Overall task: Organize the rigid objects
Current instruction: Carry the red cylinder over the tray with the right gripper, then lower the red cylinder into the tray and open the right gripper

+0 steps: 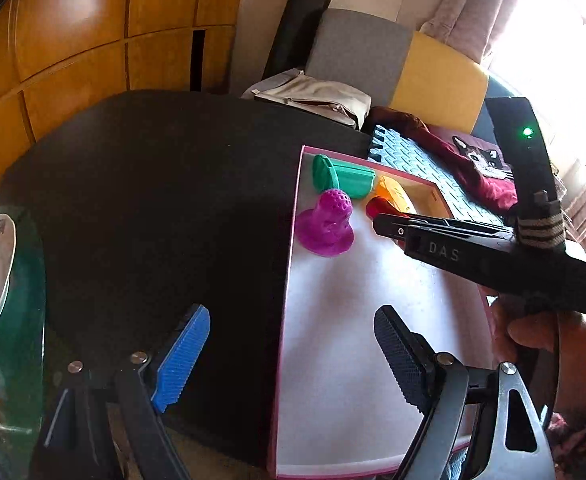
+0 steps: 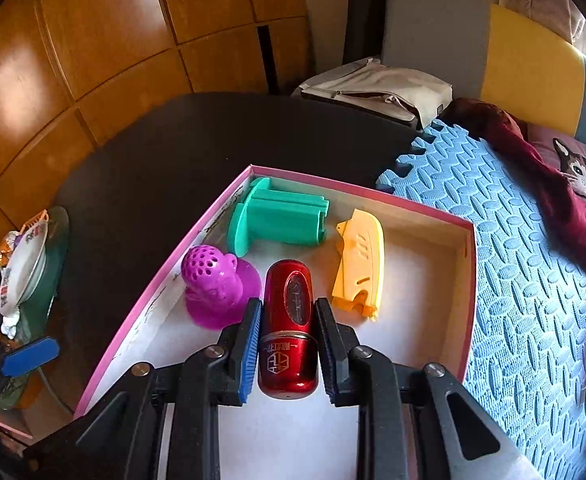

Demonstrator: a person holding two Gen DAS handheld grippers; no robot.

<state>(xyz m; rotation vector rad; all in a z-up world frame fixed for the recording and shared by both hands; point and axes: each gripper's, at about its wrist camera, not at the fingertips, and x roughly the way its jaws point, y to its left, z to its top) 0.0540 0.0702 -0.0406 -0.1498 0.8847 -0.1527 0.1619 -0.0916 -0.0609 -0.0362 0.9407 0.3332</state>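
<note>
Four objects in box (image 2: 469, 276), box on table (image 2: 141, 184) beside mat (image 2: 513, 240).

1. The box (image 2: 373, 194) has a pink rim and a pale, whitish floor.
2. The canister (image 2: 289, 320) is glossy red with silver markings.
3. The perforated piece (image 2: 217, 284) is magenta-purple, dotted with small holes.
4. The flanged part (image 2: 277, 220) is teal green.
5. The ridged shell (image 2: 361, 260) is yellow-orange.
6. The foam mat (image 2: 513, 260) is light blue with an embossed oval pattern.
7. The table mat (image 1: 153, 180) is black.
8. The cloth (image 2: 573, 200) is maroon, bearing a cat-face patch.
9. The wall panels (image 2: 93, 60) are honey-brown wood.
</note>
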